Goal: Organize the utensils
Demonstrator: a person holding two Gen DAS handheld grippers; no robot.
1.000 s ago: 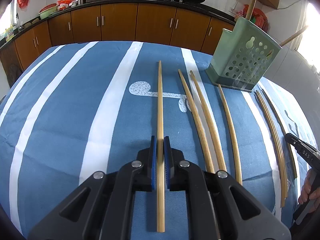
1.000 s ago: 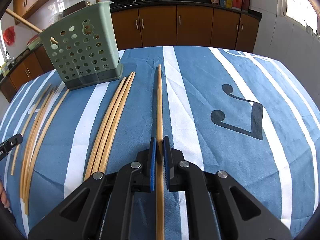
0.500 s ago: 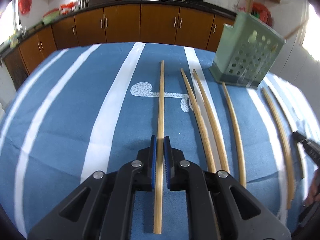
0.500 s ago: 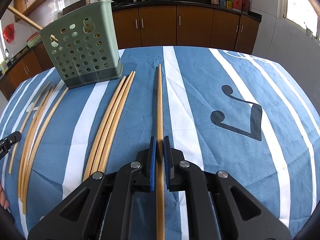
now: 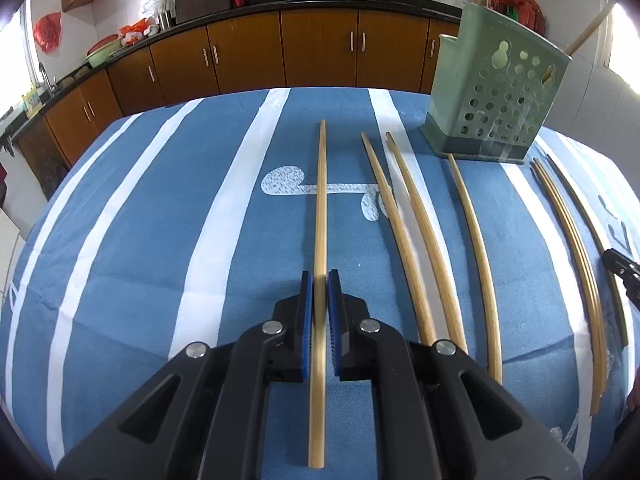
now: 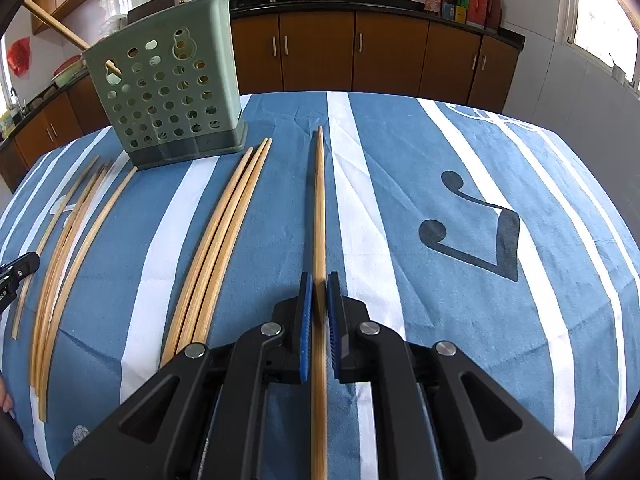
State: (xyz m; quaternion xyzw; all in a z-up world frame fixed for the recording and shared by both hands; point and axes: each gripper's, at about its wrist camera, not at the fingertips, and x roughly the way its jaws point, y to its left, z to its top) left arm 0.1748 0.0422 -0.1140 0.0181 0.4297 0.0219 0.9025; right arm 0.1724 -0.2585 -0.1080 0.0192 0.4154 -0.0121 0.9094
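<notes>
Brown cabinets [image 5: 320, 52] w/ black counter, white tile wall, bright window [image 6: 604, 16].

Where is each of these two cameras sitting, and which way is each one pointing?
Left wrist: rides on the left claw, looking forward along a gripped chopstick toward the green holder at its right; its own black fingers show.
Right wrist: rides on the right claw, looking along its chopstick, the holder at its left; its own black fingers show.
Shared: the holder, the blue striped tablecloth, loose chopsticks between the claws, kitchen cabinets behind.
</notes>
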